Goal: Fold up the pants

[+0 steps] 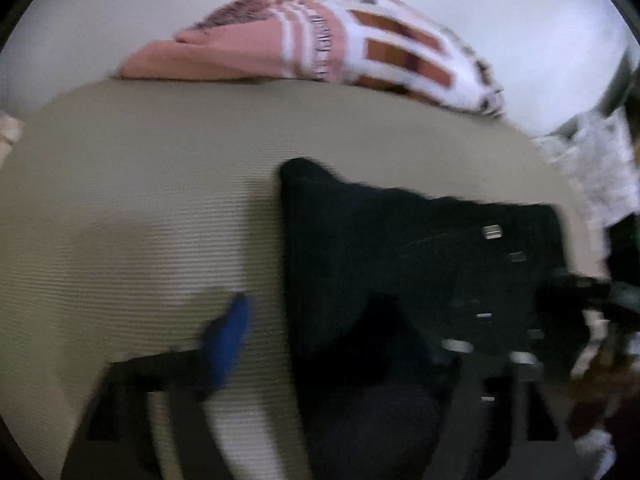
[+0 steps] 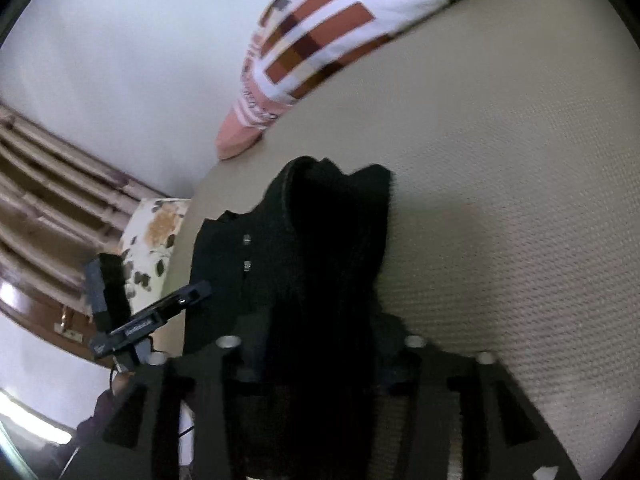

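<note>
Black pants (image 1: 400, 248) with small silver studs lie bunched on the beige ribbed bed cover (image 1: 140, 200), right of centre in the blurred left wrist view. My left gripper (image 1: 340, 344) stands wide open: its blue-padded finger (image 1: 226, 344) is over bare cover, the other is dark over the cloth, and the pants' left edge runs between them. In the right wrist view the pants (image 2: 320, 240) rise as a dark ridge straight ahead. My right gripper (image 2: 316, 360) stands part open with that cloth filling the gap. The left gripper's black body (image 2: 152, 320) shows beside the pants' left edge.
A pink, white and brown checked blanket (image 1: 320, 40) (image 2: 320, 28) lies along the far edge by a white wall. A floral pillow (image 2: 156, 232) sits at the bed's end, with wooden slats (image 2: 48, 184) beyond. Bare cover (image 2: 520, 200) spreads right of the pants.
</note>
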A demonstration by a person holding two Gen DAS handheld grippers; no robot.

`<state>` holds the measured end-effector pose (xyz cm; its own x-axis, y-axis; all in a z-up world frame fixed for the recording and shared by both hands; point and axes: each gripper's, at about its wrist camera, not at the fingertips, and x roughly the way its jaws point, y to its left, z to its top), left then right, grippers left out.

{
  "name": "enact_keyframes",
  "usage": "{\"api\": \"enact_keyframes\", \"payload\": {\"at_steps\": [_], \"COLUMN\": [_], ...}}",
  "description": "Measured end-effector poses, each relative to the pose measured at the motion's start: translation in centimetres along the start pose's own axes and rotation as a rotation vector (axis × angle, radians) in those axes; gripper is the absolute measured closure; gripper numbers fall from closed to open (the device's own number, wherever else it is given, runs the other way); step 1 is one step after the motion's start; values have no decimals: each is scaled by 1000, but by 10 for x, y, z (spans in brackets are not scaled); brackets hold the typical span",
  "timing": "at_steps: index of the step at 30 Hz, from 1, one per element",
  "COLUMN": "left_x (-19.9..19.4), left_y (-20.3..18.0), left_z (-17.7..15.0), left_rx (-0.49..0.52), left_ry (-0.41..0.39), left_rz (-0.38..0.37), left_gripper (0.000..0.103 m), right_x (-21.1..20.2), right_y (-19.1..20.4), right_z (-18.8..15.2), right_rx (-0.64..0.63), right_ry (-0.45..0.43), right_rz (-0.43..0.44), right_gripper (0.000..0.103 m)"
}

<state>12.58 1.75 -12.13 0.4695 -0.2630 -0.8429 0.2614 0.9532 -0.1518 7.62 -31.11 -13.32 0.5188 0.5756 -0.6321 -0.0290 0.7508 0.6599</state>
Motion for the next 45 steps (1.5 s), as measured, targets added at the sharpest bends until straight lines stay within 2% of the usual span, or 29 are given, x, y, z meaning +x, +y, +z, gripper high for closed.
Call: {"api": "enact_keyframes", "payload": {"at_steps": [5,12,20,23,26,28,31,35,37,38,41,42,43,44,45], "left_x": [-3,-8,-9,-9,-8,-8,-7,-6,-4,-2,5,7,9,9,7], "left_y": [-5,-21,-28,-29,-30,-31,-31,-31,-29,-27,-19,-17,-15,-12,-14], "left_z": [-7,-10,-12,-12,-11,-11,-10,-10,-10,-10,-10,-11,-11,-11,-11], "left_rx": [47,110,150,154,160,164,173,184,183,173,127,108,93,69,70], "left_ry": [-7,-47,-63,-64,-65,-65,-67,-69,-62,-50,-2,13,19,29,26], "left_rz": [23,108,153,157,168,172,180,184,175,148,14,-11,-31,-87,-99], "left_gripper": [17,17,17,16,14,13,12,9,9,9,9,10,18,29,36], "right_x": [3,18,17,17,22,27,36,38,37,37,38,38,39,39,39], "right_y": [2,29,26,26,33,41,52,53,51,51,52,52,52,50,47], "right_z": [-7,-10,-10,-10,-9,-10,-12,-13,-12,-12,-10,-9,-8,-7,-5], "right_rx": [-26,-182,-164,-165,-181,-205,-241,-237,-228,-235,-258,-260,-260,-259,-245], "right_ry": [14,-4,-20,-8,11,25,48,59,62,65,81,85,95,101,106], "right_rz": [-20,-160,-148,-142,-152,-172,-195,-202,-189,-187,-184,-182,-183,-193,-176], "right_gripper": [52,50,49,45,32,18,4,1,1,2,6,17,44,52,55]}}
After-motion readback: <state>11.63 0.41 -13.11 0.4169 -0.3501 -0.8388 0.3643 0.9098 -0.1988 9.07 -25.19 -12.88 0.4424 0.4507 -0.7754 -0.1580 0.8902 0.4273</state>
